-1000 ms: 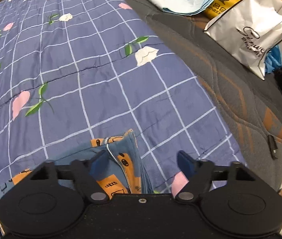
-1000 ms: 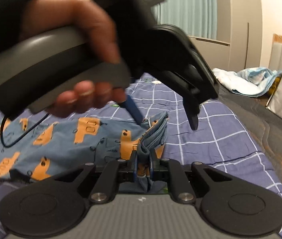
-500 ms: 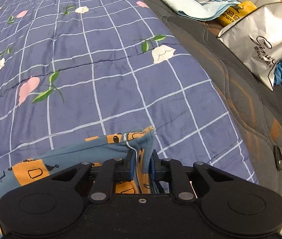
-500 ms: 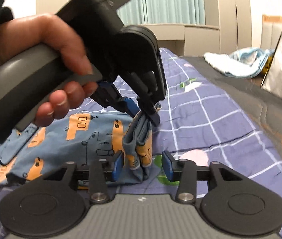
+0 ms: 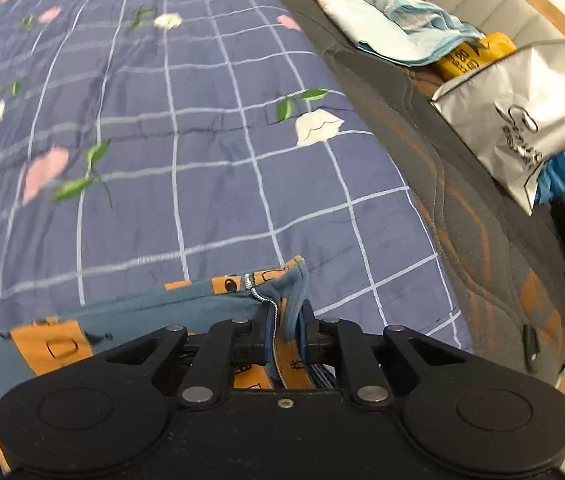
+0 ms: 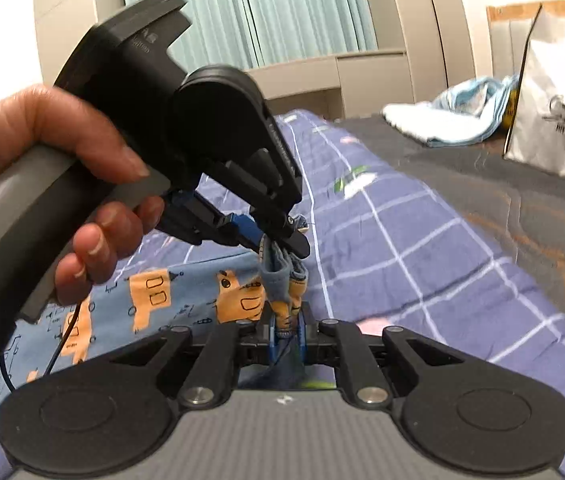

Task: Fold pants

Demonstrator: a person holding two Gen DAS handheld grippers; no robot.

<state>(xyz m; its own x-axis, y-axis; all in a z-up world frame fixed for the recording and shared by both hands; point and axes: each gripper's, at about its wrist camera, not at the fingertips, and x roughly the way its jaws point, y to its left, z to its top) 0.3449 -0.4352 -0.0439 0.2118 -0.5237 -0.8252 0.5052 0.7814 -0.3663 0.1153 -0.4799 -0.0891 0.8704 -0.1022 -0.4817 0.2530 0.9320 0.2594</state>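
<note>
Blue printed pants [image 6: 154, 300] stretch leftward, their bunched end pinched by both closing grippers, left gripper [image 6: 278, 242], right gripper [image 6: 286, 332].

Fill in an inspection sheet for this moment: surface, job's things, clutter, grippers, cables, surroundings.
Surface: bed with a blue checked floral quilt; dark mattress pad bare at its side.
Job's things: blue pants with orange print, lying on the quilt, bunched edge lifted.
Clutter: white shopping bag, yellow package, light blue cloth pile, dark item at far right.
Grippers: left gripper closing on the pants' edge; right gripper closing on the same edge just below it.
Cables: thin black cable hanging from the left handle.
Surroundings: teal curtains, beige cabinets, headboard.
</note>
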